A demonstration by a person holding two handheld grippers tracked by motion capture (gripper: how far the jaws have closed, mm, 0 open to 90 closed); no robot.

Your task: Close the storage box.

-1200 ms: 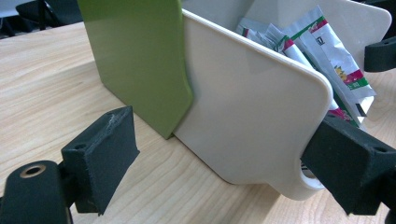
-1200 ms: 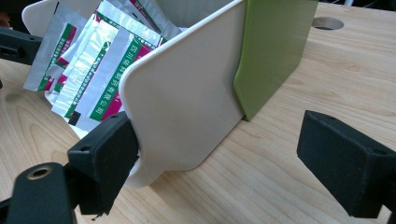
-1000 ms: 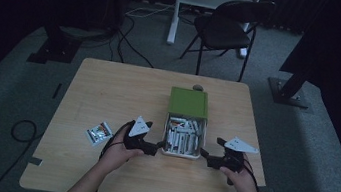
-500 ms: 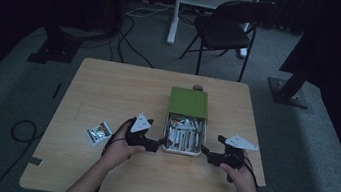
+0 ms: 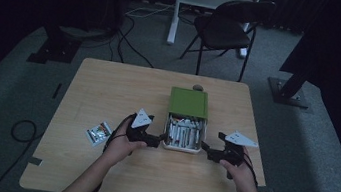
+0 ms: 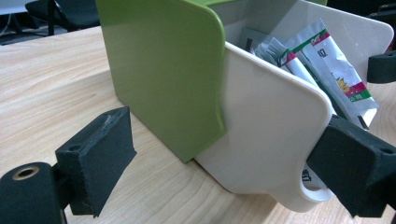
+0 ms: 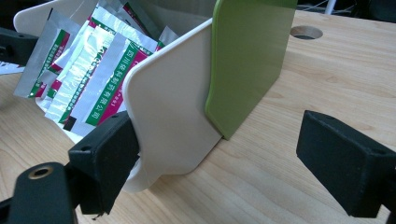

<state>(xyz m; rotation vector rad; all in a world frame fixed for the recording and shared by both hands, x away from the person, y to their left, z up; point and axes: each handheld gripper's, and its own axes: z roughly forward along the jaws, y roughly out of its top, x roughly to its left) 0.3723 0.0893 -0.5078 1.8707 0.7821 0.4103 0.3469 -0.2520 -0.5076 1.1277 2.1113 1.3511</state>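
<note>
While the white drawer (image 5: 183, 137) sits pulled out toward the person from its green sleeve (image 5: 189, 101), mid-tabletop (image 5: 110, 82) w/ sachets (image 5: 182, 132) packed inside, its long axis runs front-to-back, straight away from the person. Left claw (image 5: 156, 140) is at the drawer's left front corner, right claw (image 5: 205, 149) at the right front corner; both equally close. Each claw is spread wide, one pad by the drawer front, gripping nothing. A loose sachet (image 5: 99, 132) lies left of the drawer.
</note>
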